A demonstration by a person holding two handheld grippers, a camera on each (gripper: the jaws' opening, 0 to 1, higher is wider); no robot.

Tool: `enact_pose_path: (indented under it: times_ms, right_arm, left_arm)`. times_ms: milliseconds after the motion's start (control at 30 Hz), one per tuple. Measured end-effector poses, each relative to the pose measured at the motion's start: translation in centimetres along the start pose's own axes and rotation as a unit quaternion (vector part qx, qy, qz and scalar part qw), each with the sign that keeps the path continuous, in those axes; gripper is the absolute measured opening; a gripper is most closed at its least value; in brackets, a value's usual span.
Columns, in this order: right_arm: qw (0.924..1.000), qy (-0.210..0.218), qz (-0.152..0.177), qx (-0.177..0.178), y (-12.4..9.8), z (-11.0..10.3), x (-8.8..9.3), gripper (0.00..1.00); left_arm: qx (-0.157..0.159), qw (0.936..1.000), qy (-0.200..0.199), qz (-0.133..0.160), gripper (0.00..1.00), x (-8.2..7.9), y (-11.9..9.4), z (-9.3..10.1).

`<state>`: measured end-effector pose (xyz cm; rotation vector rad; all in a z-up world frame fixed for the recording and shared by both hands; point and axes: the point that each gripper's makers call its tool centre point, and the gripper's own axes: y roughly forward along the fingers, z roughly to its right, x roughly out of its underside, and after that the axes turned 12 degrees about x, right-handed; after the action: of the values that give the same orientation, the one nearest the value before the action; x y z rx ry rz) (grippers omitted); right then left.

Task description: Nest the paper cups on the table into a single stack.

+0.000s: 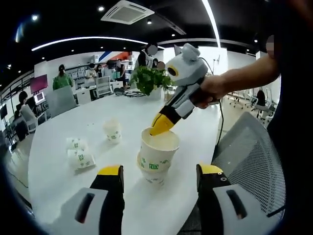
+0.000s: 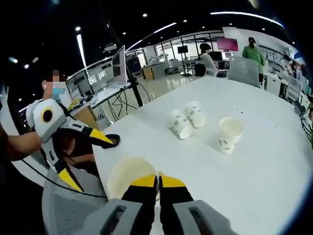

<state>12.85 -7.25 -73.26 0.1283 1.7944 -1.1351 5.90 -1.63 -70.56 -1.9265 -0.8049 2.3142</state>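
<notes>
right tool (image 2: pixel 157 188) pinching stack (image 1: pixel 157 154) rim, jaws closed | left tool (image 1: pixel 159 176) gaping empty beside stack | upright cup (image 1: pixel 113 130) standing beyond stack, 2 lying cups (image 1: pixel 79 152) left of it | right nearer

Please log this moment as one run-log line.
right hand-held gripper: shut on stacked cups rim | left hand-held gripper: open | upright cup, two tipped cups: loose

Just ahead of my left fingers (image 1: pixel 110 177) sits the nested cup stack (image 1: pixel 157 155) on the worktop (image 1: pixel 88 122). My right gripper (image 1: pixel 163 124) pinches its far rim. Beyond, to the left, one upright cup (image 1: pixel 113 130) stands, and two tipped cups (image 1: pixel 78 152) lie touching further left. A plant (image 1: pixel 149 78) stands behind.
</notes>
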Motion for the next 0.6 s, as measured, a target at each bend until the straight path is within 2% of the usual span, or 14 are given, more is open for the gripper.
enact_pose_path:
  times_ms: [233,500,600]
  right_arm:
    - [0.9997,-0.021,0.001,0.011,1.0,0.1,0.4,0.00]
    - [0.9962,-0.076,0.001,0.042,2.0,0.4,0.7,0.00]
    - [0.9958,-0.079,0.004,0.045,2.0,0.4,0.8,0.00]
  left_arm:
    - [-0.007,1.0000,-0.002,0.001,0.58,0.3,-0.3,-0.4]
    - [-0.011,0.9999,-0.004,-0.001,0.57,0.7,-0.5,-0.5]
    - [-0.012,0.9999,-0.005,-0.001,0.57,0.7,-0.6,-0.4]
